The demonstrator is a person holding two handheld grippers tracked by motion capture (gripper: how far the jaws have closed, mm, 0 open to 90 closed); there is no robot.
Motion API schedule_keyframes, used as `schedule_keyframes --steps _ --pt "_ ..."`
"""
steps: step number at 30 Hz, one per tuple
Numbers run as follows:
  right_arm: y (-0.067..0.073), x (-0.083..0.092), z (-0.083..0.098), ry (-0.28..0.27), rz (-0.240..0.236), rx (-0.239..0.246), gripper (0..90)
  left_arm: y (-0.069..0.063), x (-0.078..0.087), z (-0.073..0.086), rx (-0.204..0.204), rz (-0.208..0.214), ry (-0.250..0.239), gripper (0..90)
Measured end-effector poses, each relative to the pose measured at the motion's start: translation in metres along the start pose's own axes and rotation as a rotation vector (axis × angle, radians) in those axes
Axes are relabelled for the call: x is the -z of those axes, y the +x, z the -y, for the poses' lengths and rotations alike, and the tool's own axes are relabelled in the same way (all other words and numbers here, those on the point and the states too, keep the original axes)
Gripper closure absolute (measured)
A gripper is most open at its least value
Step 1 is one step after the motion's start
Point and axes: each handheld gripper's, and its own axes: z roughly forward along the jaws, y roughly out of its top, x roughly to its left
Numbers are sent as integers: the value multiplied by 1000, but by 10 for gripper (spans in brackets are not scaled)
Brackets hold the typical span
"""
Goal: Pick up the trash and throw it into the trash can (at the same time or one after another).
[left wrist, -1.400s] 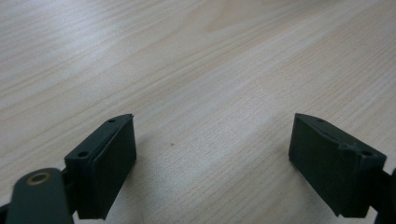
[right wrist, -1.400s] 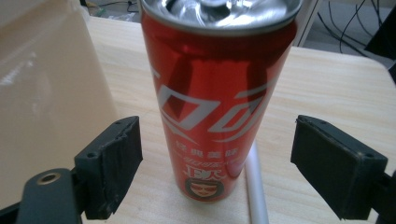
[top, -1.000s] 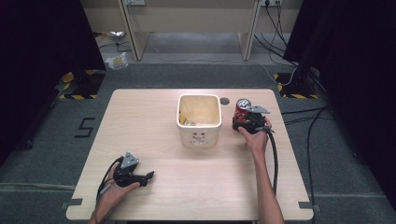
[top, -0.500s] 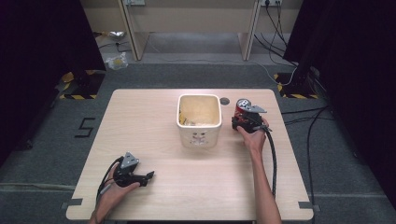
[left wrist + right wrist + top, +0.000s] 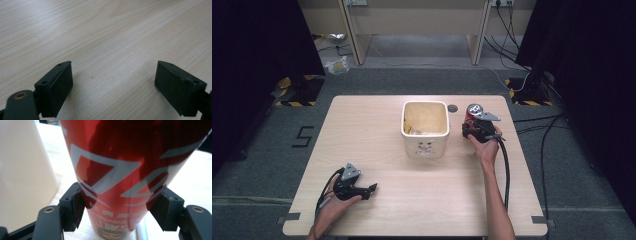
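Note:
A red soda can (image 5: 473, 111) stands upright on the table, right of the cream bin (image 5: 426, 147). My right gripper (image 5: 472, 124) reaches it from the near side. In the right gripper view the can (image 5: 112, 165) sits between the two black pads (image 5: 75, 210), which touch its sides low down. These jaws have just been closing on the can. My left gripper (image 5: 371, 189) rests at the table's near left, pointing right. Its jaws (image 5: 113, 75) stand wide open over bare wood with nothing between them.
The bin's pale wall (image 5: 22, 175) stands close beside the can. The bin holds some yellowish scraps. A small dark round hole (image 5: 452, 108) lies in the tabletop (image 5: 362, 130) behind the bin. Cables trail from both grippers toward the near edge.

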Motion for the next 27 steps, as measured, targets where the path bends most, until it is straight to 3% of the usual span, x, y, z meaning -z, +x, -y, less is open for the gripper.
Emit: schedule_keyframes --steps 13,27 --pt "2 23 -16 -29 -11 4 338 0 0 0 1 -1 -2 141" --pt "13 60 -52 -77 -39 32 339 0 0 0 1 0 0 141"
